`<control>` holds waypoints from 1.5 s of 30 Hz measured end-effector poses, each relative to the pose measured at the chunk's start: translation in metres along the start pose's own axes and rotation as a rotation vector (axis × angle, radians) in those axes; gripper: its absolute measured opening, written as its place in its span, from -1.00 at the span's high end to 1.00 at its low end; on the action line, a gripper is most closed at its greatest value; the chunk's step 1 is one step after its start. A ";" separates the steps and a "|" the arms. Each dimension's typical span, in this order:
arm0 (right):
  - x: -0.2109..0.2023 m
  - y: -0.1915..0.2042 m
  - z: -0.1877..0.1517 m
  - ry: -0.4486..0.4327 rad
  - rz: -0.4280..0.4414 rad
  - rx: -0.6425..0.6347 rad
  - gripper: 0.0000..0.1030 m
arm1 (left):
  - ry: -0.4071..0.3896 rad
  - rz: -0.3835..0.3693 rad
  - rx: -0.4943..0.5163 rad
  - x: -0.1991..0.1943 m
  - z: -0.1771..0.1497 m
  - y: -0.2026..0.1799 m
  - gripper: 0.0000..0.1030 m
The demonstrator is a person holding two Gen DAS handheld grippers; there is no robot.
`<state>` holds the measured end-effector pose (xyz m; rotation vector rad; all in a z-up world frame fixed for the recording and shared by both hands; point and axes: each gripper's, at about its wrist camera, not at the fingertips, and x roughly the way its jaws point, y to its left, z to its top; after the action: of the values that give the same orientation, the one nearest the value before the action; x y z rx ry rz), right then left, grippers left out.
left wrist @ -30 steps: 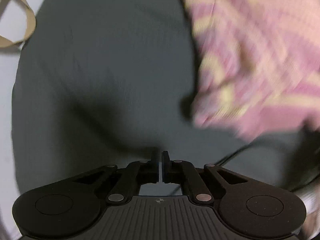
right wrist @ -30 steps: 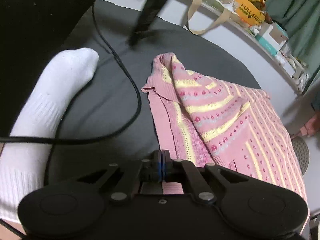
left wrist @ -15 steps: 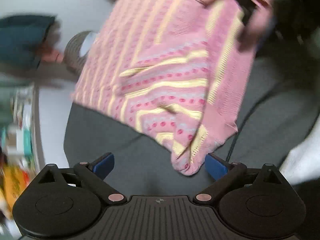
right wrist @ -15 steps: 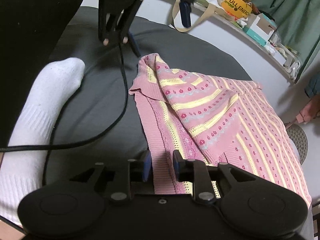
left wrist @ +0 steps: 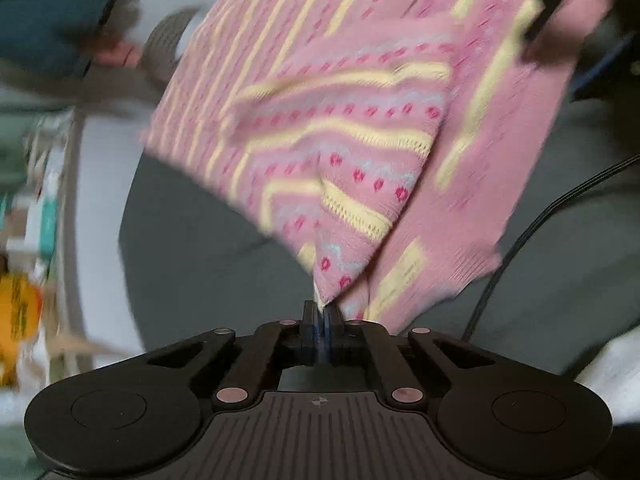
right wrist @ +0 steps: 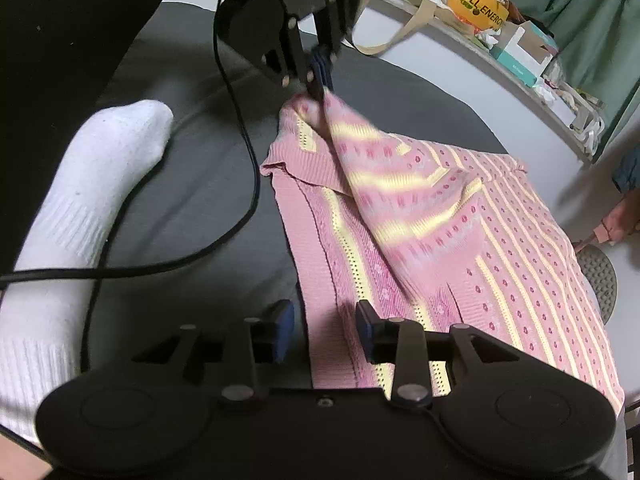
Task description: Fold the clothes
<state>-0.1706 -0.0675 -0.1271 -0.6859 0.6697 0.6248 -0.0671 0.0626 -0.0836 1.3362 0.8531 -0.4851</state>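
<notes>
A pink knit sweater point(right wrist: 460, 232) with yellow stripes and red dots lies on a dark grey round cushion point(right wrist: 192, 184). My left gripper point(left wrist: 320, 320) is shut on a corner of the sweater point(left wrist: 360, 168) and holds that fold lifted off the layer below. From the right wrist view the left gripper point(right wrist: 318, 84) pinches the far tip of the fabric. My right gripper point(right wrist: 324, 328) stands open over the sweater's near edge, blue pads either side of the ribbed hem, nothing pinched.
A person's foot in a white sock point(right wrist: 92, 208) rests on the cushion at the left, with a black cable point(right wrist: 240, 184) looping beside it. A shelf with boxes and a yellow bag point(right wrist: 480, 4) runs behind. A round grey mat point(right wrist: 600, 280) lies on the floor, right.
My left gripper swung to the sweater, opened, then shut on its far corner and lifted it. My right gripper let go of the near hem and opened wide.
</notes>
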 end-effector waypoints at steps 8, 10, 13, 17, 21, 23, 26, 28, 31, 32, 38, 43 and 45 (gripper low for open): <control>0.000 0.001 -0.001 0.009 -0.001 -0.001 0.31 | 0.192 -0.077 -0.128 0.015 -0.034 0.017 0.99; -0.001 0.001 -0.002 0.009 -0.001 0.003 0.29 | 0.241 -0.115 -0.102 0.023 -0.041 0.010 0.98; -0.002 0.000 -0.002 0.010 -0.006 0.010 0.20 | 0.209 -0.119 -0.099 0.019 -0.047 0.010 0.96; -0.005 -0.004 -0.002 -0.002 -0.002 0.032 0.11 | 0.103 -0.146 -0.217 -0.001 -0.046 0.037 0.33; -0.014 -0.021 -0.003 -0.048 0.024 0.140 0.09 | -0.104 -0.043 -0.331 -0.025 -0.033 0.063 -0.97; -0.021 -0.035 -0.005 -0.089 0.058 0.242 0.08 | -0.181 0.000 -0.407 -0.028 -0.025 0.075 -0.97; -0.033 -0.061 -0.013 -0.181 0.133 0.422 0.06 | -0.206 -0.010 -0.588 -0.015 -0.013 0.090 -0.97; -0.039 -0.077 -0.017 -0.232 0.167 0.528 0.04 | -0.211 -0.014 -0.685 0.004 -0.012 0.089 -0.97; -0.044 -0.101 -0.018 -0.303 0.243 0.667 0.03 | -0.195 -0.042 -0.681 0.026 -0.016 0.070 -0.97; -0.044 -0.109 -0.014 -0.313 0.264 0.699 0.03 | -0.208 -0.060 -0.662 0.031 -0.019 0.061 -0.97; -0.013 -0.166 0.039 -0.260 0.337 0.831 0.03 | -0.220 -0.138 -0.607 0.054 -0.041 0.057 -0.97; 0.064 -0.223 0.095 -0.080 0.317 0.876 0.03 | -0.302 -0.324 -0.824 0.071 -0.072 0.079 -0.97; 0.099 -0.239 0.108 -0.003 0.323 0.905 0.03 | -0.321 -0.341 -0.858 0.074 -0.080 0.082 -0.97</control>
<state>0.0956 -0.1063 -0.0501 0.2698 0.9692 0.5396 0.0194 0.1686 -0.0885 0.3156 0.8739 -0.4952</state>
